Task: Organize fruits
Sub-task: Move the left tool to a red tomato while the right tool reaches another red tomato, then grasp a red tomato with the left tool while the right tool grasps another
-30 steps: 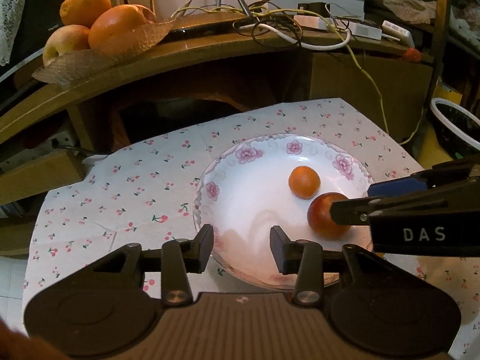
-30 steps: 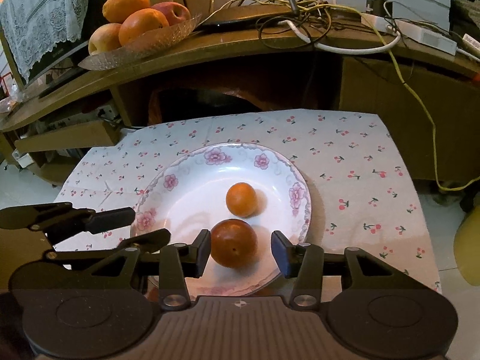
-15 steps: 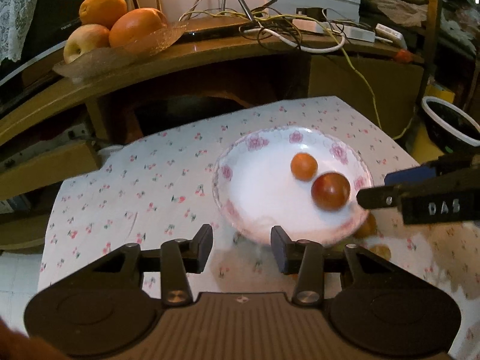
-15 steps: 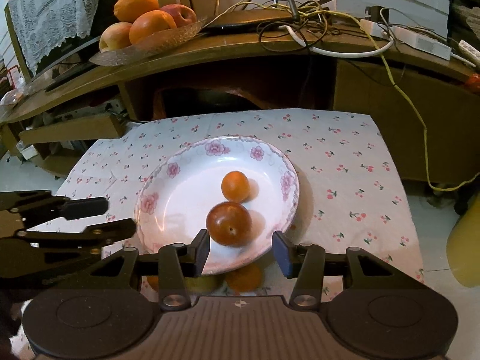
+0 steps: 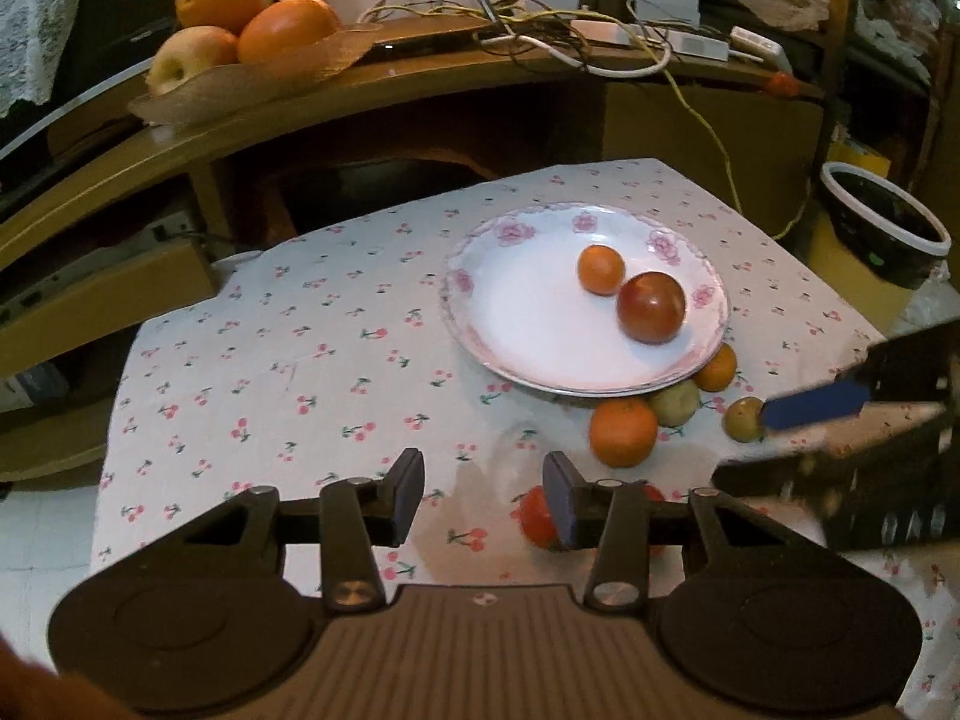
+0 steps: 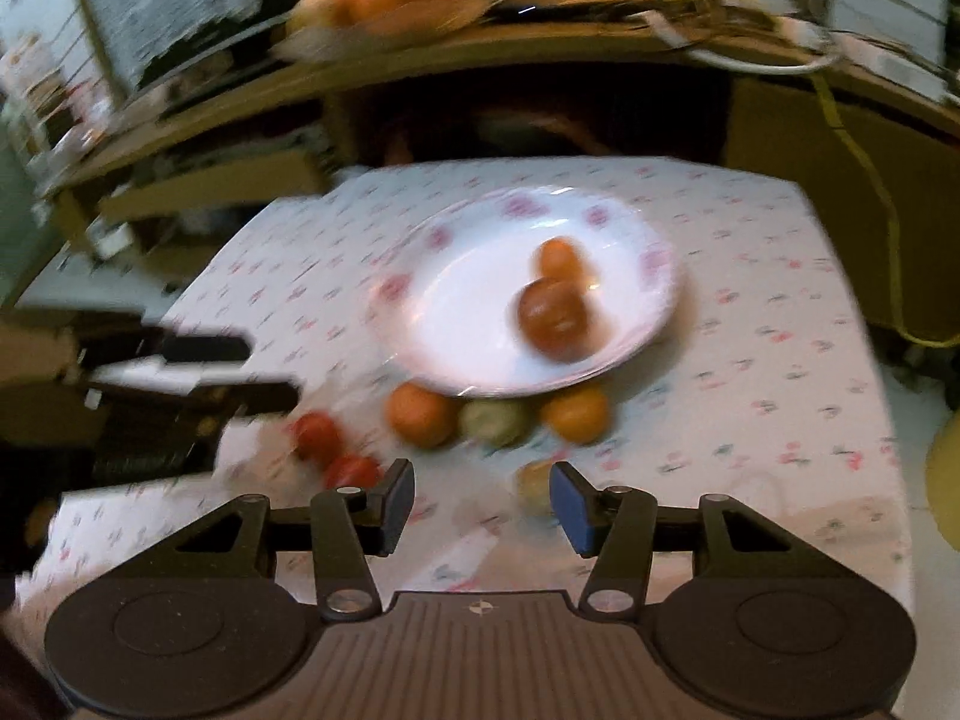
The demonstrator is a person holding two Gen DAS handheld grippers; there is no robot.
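Note:
A white floral plate (image 5: 528, 336) (image 6: 456, 324) on the cherry-print cloth holds a small orange (image 5: 600, 269) and a dark red fruit (image 5: 651, 307) (image 6: 553, 318). In front of it lie an orange (image 5: 623, 432), a pale green fruit (image 5: 675, 404), another orange (image 5: 717, 367), a yellowish fruit (image 5: 743, 418) and red fruits (image 5: 537, 517) (image 6: 317, 435). My left gripper (image 5: 483, 498) is open and empty above the cloth. My right gripper (image 6: 483, 504) is open and empty, beside the yellowish fruit (image 6: 535, 483); this view is blurred.
A wooden shelf (image 5: 384, 90) behind the table bears a glass dish of oranges and an apple (image 5: 240, 54) and tangled cables (image 5: 570, 36). A dark bowl (image 5: 882, 228) stands off the table's right side.
Both grippers have drawn back from the plate towards the table's front. The right gripper has left the dark red fruit on the plate. Loose fruits in front of the plate have come into view.

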